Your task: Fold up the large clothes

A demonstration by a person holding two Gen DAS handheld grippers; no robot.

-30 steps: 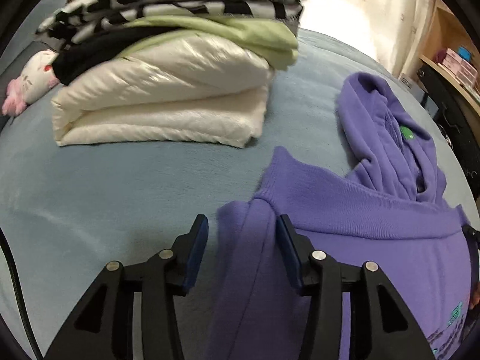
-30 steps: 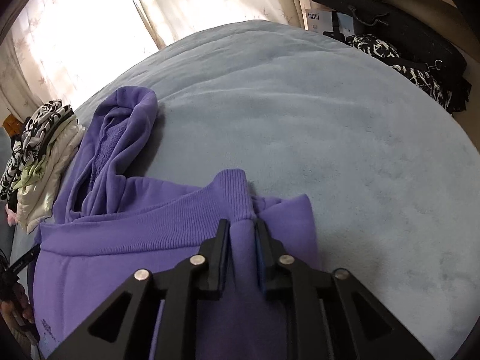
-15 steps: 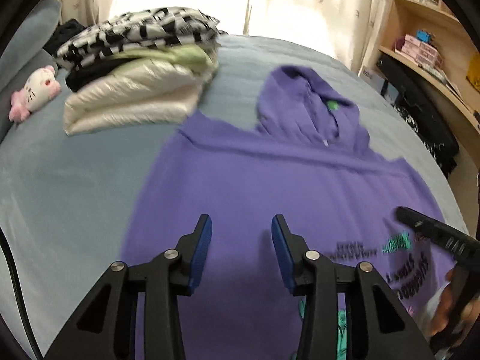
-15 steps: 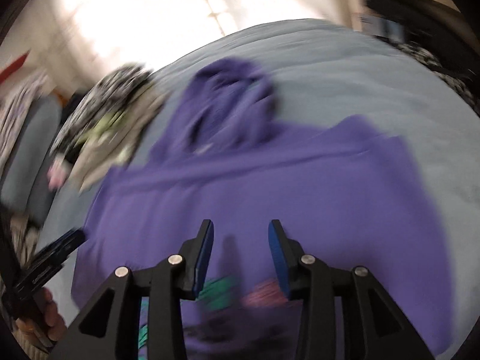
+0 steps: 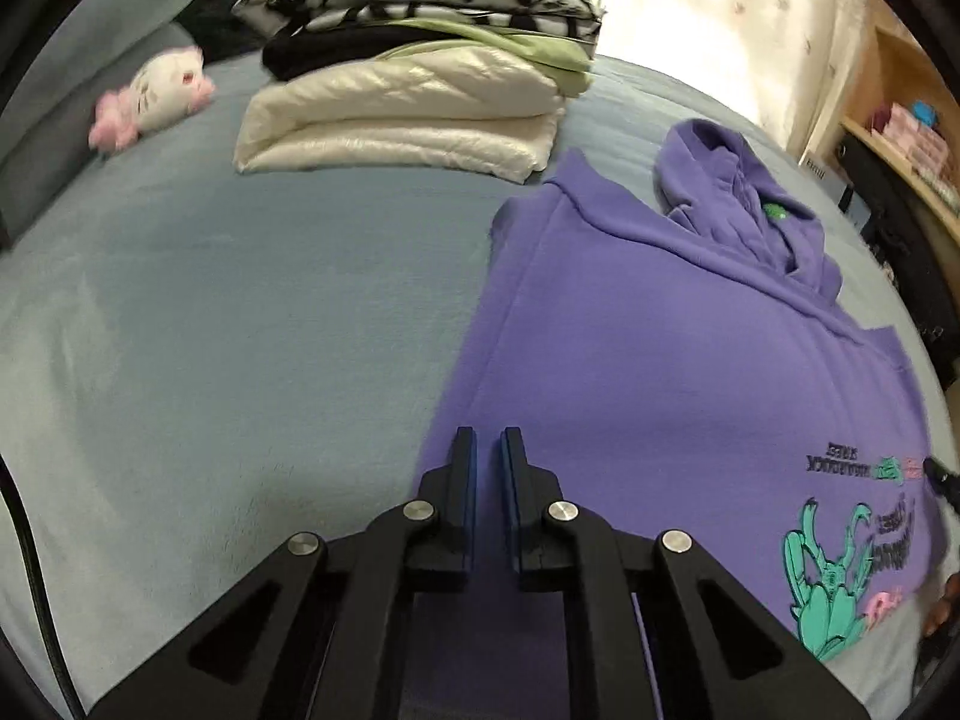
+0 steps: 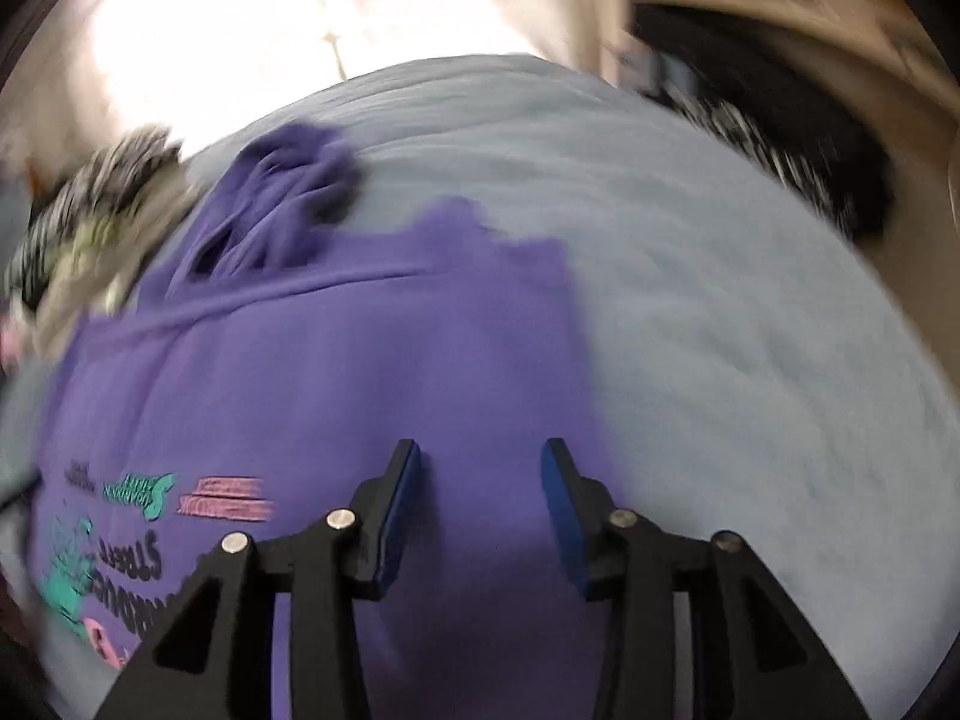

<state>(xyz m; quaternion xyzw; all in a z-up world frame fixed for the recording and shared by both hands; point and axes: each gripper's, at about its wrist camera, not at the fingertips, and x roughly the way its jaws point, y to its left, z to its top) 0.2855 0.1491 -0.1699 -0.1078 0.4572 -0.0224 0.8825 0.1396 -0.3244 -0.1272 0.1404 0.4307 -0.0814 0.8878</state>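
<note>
Left wrist view: we see our left claw (image 5: 487,450) nearly pressed together over the side edge of the purple hoodie (image 5: 660,372), whether pinching fabric we cannot tell. It lies flat on the blue bed (image 5: 210,312), beside folded clothes (image 5: 414,72). Our right claw (image 6: 480,468) is spread above the hoodie's other side.

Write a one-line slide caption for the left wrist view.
Left gripper nearly closed at the purple hoodie's edge, folded clothes stack behind.

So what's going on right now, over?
Left gripper pinching purple hoodie's edge. Right gripper open above it. Folded stack well clear.
</note>
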